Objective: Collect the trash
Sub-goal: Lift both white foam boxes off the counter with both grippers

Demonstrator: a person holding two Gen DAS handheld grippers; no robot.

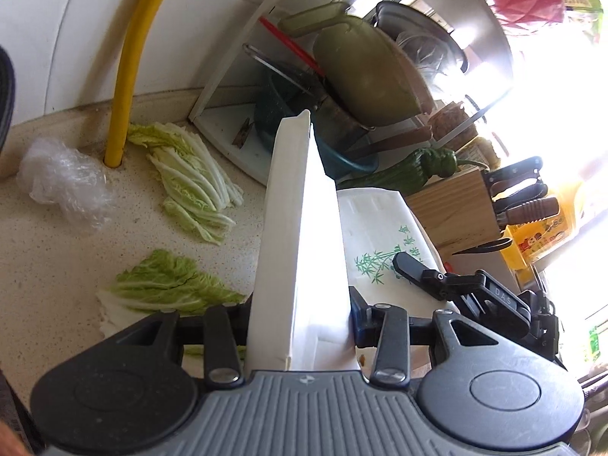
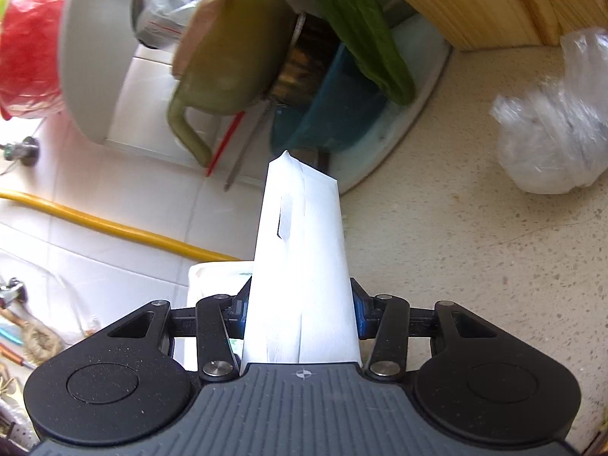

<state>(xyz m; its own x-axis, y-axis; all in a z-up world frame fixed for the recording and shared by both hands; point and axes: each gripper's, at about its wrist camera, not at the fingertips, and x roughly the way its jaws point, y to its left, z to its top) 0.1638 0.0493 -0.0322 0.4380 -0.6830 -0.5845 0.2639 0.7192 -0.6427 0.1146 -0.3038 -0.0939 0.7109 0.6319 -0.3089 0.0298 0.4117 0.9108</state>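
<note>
Both grippers clamp white bags: left gripper (image 1: 300,319) grips a bag (image 1: 292,235) mid-frame, right gripper (image 2: 300,311) a second bag (image 2: 304,250). Cabbage leaves (image 1: 190,182) and crumpled plastic (image 1: 64,182) lie left on the counter (image 1: 45,266).

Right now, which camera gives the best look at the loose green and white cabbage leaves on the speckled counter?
The left wrist view: the cabbage leaves lie in two unobstructed patches on the counter near the yellow hose. The right wrist view shows none of them.
</note>
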